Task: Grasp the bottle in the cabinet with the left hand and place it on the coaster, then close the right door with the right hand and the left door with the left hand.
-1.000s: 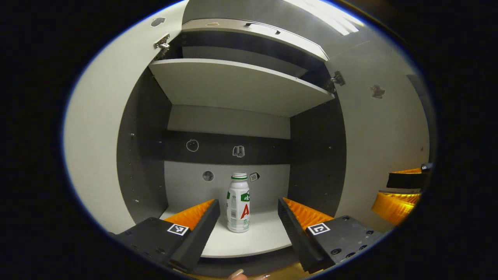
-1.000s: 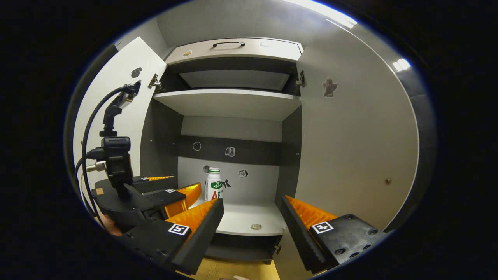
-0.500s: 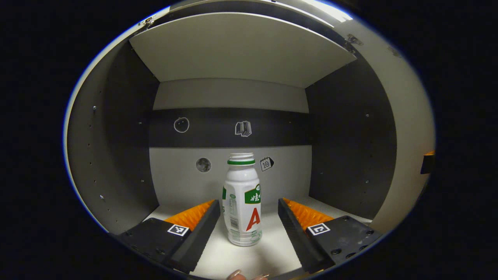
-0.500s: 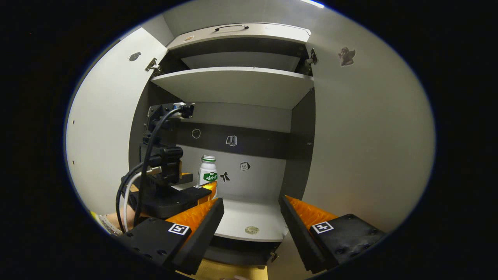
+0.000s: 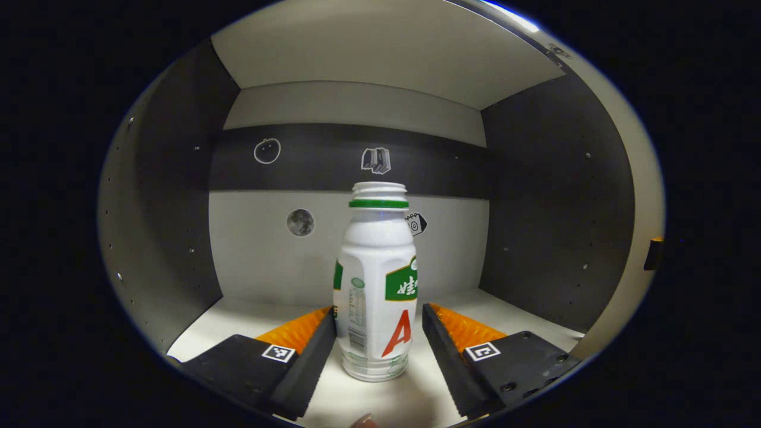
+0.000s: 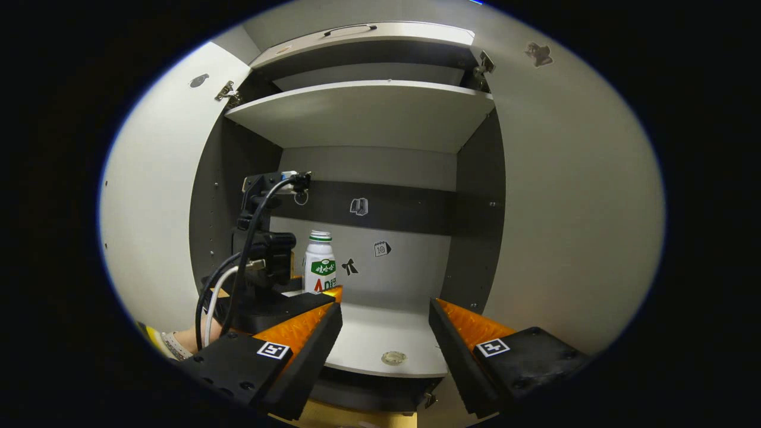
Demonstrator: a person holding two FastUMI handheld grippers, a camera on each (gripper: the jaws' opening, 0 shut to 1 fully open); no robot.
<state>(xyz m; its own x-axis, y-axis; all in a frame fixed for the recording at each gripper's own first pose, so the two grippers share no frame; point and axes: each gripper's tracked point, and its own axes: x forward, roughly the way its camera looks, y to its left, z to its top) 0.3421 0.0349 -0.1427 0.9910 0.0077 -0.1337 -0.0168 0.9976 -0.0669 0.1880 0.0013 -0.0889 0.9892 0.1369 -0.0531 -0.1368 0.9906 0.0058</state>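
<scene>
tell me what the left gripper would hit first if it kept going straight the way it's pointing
Probably the white plastic bottle with the green neck band: it stands upright on the shelf between the left gripper's open fingers. Pushing on should bring it against the gripper's body; behind it is the cabinet's back wall. Depth is unclear.

You have a smooth, glossy plastic bottle [image 5: 376,285] in front of you, with a printed film label wrapped around its body. It stands on a matt, pale laminate shelf floor [image 5: 238,321]. Behind the bottle, the back panel [image 5: 255,249] looks like flat matt board, with a darker matt band [image 5: 321,160] above it. To either side of the bottle, the side walls [image 5: 547,208] are dark, matt board with small drilled holes. Above the bottle, in the right gripper view, small hinges [image 6: 225,92] shine like bare metal, and the doors [image 6: 571,208] look smooth and matt.
</scene>
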